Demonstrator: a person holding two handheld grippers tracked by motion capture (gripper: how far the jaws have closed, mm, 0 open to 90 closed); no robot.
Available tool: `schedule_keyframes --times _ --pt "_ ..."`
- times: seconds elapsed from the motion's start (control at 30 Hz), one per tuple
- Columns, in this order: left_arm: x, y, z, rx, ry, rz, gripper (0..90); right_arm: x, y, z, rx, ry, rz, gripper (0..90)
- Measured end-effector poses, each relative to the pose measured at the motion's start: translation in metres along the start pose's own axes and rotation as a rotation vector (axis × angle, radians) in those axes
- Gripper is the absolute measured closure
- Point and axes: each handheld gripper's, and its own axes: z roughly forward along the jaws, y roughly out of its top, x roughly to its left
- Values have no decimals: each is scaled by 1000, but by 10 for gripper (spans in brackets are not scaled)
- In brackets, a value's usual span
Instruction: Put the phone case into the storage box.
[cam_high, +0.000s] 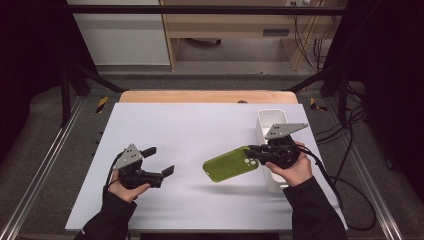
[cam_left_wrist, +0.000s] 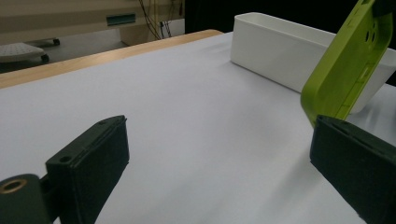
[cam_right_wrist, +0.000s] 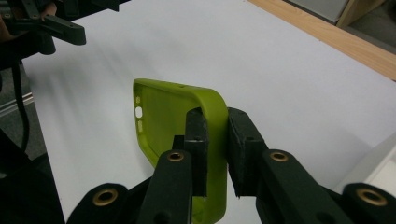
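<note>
Green phone case (cam_high: 231, 164) hangs just right of centre in the high view, above the white table (cam_high: 190, 130), long axis running left-right and tilted. The right gripper (cam_high: 254, 149) pinches its camera end; the white bin (cam_high: 272, 120) sits close behind. The left gripper (cam_high: 161, 161) — jaws spread wide, nothing between them — waits at lower left, well apart, so the bin-side hand is nearer for any drop.

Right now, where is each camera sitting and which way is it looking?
High view: above the person's side, looking forward and down at the table; forearms, hands and both tools show.
Left gripper view: on the left tool, looking across the table at the white bin; its open black jaws show.
Right gripper view: on the right tool, looking along jaws shut on the green phone case.
All share the case.
</note>
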Motion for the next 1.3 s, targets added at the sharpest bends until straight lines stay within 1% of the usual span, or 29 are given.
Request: schedule_keyframes --times 0.23,0.53,0.6,0.9,1.03,1.3 --pt "11 -12 -11 3 33 -15 30 1 8 -10 6 -29 -42 794" --pt "18 -24 -17 12 56 -14 30 3 16 -18 12 -62 -95 794" --pt "19 -26 -18 13 62 -12 31 3 18 -20 13 -75 -112 794" --pt "24 -31 -20 19 87 -10 30 6 28 -29 11 -99 -153 794" --pt "26 -33 -22 22 93 -14 30 4 31 -33 16 -120 -163 794" --pt "27 -33 -23 14 102 -9 31 1 35 -42 23 -150 -179 794"
